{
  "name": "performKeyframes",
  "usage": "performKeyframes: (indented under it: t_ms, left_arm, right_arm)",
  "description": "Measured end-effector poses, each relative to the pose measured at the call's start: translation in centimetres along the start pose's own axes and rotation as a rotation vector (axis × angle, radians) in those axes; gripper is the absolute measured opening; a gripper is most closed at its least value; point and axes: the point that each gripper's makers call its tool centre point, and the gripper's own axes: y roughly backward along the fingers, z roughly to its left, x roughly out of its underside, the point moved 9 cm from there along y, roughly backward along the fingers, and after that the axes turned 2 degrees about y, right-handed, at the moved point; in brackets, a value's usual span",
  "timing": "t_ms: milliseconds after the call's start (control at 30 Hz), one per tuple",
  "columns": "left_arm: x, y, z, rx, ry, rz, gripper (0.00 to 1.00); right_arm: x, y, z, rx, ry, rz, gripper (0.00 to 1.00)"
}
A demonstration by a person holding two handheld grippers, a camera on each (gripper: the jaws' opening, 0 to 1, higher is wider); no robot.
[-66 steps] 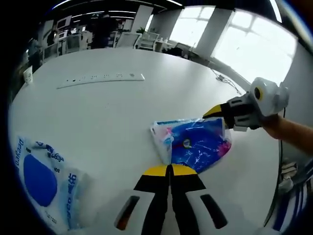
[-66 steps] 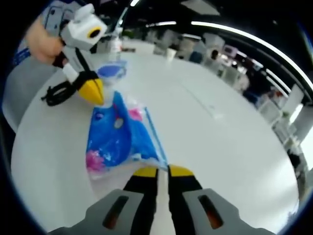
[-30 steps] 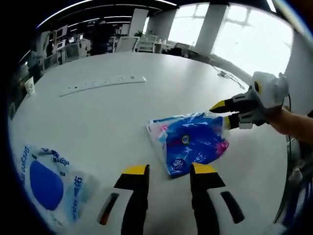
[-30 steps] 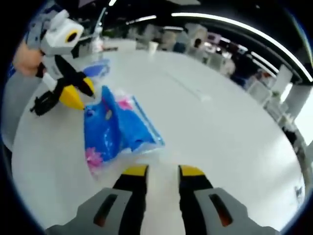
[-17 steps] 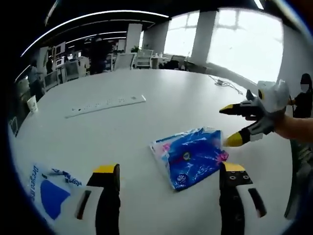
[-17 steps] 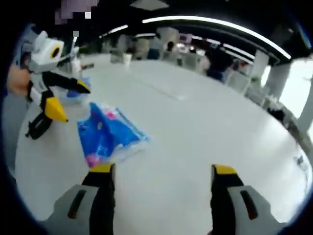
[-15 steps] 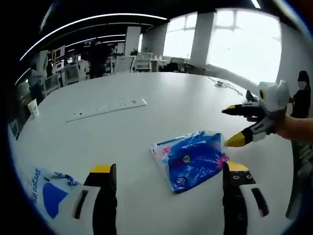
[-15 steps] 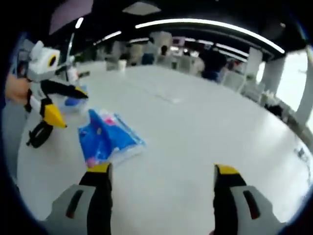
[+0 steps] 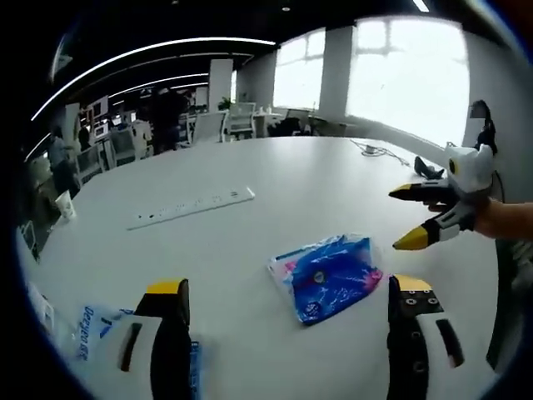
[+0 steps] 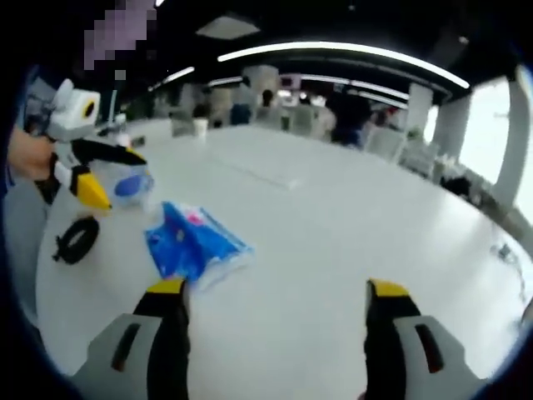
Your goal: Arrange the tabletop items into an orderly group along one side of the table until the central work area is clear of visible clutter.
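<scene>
The blue packet (image 9: 326,277) lies flat on the white worktop (image 9: 275,183), ahead of the left gripper (image 9: 287,292) and between the lines of its two jaws, apart from both. That gripper stands wide open and holds nothing. In the right gripper view the same blue packet (image 10: 193,242) lies ahead and to the left, just beyond the left jaw tip, not touching it. The right gripper (image 10: 279,292) is likewise wide open and empty.

In the left gripper view the right gripper (image 9: 423,215) enters from the right, jaws parted, just beyond the packet's far right edge. A second packet, white with blue print (image 9: 87,329), lies at the near left. A white power strip (image 9: 190,207) lies farther back. In the right gripper view the left gripper (image 10: 92,179) enters from the left, with a black ring-shaped item (image 10: 77,239) on the worktop below it.

The room is an open office with chairs, desks, ceiling light strips and large windows (image 9: 400,75).

Compared with 2.2 s ago, both grippers have gone from closed at the packet's edges to fully open, and both have drawn back from it.
</scene>
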Motion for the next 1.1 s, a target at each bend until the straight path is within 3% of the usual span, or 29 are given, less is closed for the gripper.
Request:
performKeyframes:
  t_ms: [300,533,900,1100]
  left_arm:
    - [-0.9,1.9,0.7,0.033,-0.019,-0.009,0.98]
    - [-1.4,3.4,2.7,0.035,-0.006,-0.022,0.92]
    - [-1.5,6.0,5.9,0.013,-0.014,-0.039,0.92]
    - [-0.7,7.6,7.7,-0.012,-0.011,-0.033,0.91]
  right_arm:
    - [-1.5,2.1,1.1,0.047,-0.024,-0.02,0.83]
    - [-2.6,3.2,3.7,0.053,-0.003,-0.004,0.79]
    - [-5.4,2.4,7.6,0.035,0.002,-0.053,0.79]
    - [-6.9,1.9,9.9,0.01,0.002,-0.091,0.76]
